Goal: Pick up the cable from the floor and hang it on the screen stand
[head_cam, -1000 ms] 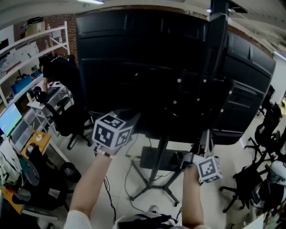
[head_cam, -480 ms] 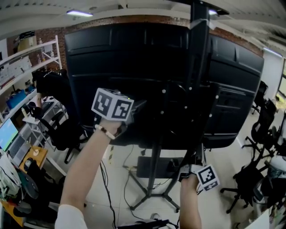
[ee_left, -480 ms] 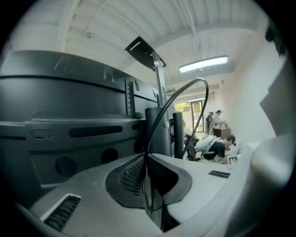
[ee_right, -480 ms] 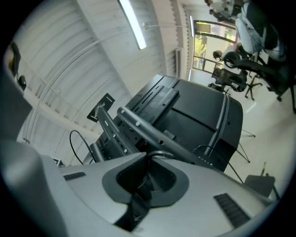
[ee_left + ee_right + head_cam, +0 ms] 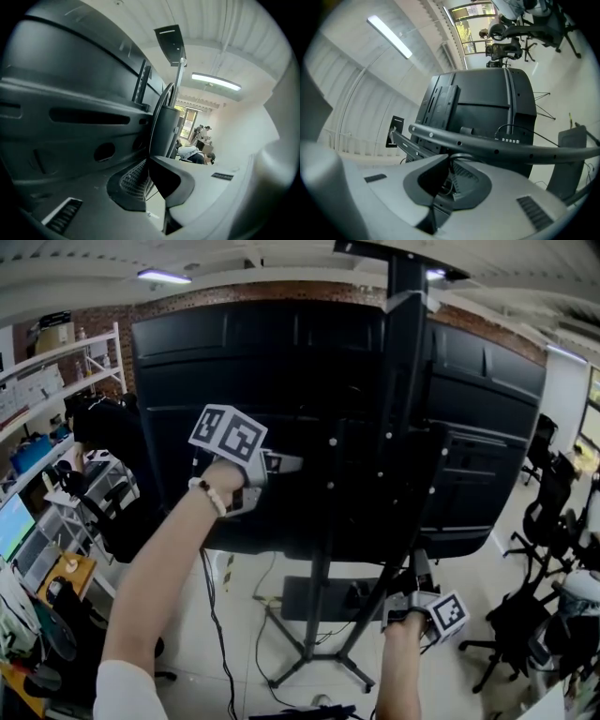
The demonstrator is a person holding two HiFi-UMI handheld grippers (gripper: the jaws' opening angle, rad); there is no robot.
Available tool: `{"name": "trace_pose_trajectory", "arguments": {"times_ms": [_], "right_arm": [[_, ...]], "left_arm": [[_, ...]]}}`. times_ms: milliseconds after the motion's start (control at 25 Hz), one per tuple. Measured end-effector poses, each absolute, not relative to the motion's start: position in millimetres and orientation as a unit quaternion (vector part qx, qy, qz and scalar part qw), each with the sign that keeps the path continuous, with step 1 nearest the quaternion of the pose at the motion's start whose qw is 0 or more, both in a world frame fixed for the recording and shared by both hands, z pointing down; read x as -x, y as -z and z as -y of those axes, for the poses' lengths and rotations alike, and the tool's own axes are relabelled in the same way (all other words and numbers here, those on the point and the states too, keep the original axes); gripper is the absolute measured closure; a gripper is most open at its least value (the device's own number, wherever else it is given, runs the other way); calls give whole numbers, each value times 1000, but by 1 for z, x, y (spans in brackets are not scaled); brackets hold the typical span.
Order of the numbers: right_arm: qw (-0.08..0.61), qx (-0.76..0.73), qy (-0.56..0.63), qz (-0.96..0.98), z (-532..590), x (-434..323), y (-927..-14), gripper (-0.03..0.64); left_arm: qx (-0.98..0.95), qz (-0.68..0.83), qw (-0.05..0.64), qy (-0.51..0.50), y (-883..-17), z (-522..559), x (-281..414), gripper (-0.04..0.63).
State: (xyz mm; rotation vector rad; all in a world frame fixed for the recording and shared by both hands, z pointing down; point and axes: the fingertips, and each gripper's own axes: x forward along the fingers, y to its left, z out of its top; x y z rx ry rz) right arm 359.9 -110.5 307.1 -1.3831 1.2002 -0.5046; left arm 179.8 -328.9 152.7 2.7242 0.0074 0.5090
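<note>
**Cable held at the stand, mostly lost in the dark**

The right gripper (image 5: 415,573), low by the stand's legs, pinches a dark loop of the cable (image 5: 461,156). The left gripper (image 5: 289,465), jaws pressed together on the cable, sits high beside the screen stand (image 5: 405,381). Against the black screen (image 5: 234,362) we cannot trace the cable between them. Since a second ago the left gripper has climbed and the right has stayed low.

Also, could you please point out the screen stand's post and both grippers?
screen stand's post (image 5: 404,381): head view, upper upright.
left gripper (image 5: 291,463): head view, jaw tips.
right gripper (image 5: 451,164): right gripper view, between jaw tips.
</note>
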Motion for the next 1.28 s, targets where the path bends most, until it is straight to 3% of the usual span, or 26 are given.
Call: {"name": "trace_pose_trajectory", "arguments": {"times_ms": [360,640,920,1120,1160,1200,1240,1280], "right_arm": [[584,573,196,-541,106,-349,-284,589],[569,579,193,-552,101,-339,-280,588],[518,617,219,-551,110,-330,-321,588],[458,646,246,-558,121,-320,-359,572],[452,648,252,-559,122,-319,-366,570],[446,650,258,-558,124,-317,-371,563],[443,651,262,-558,125,-317,-376,560],[439,652,265,-558,127,-316,-380,557]], "left_arm": [[-941,0,253,-226,-229,335,-171,583],[-931,1,266,-250,-284,325,-169,583],[-945,9,200,-259,-313,301,-177,583],[-968,11,156,-196,-307,295,-177,577],[-971,11,150,-184,-307,293,-176,552],[-974,13,145,-174,-308,291,-175,454],[-976,16,140,-166,-309,289,-174,402],[-978,20,136,-158,-311,287,-172,402]]}}
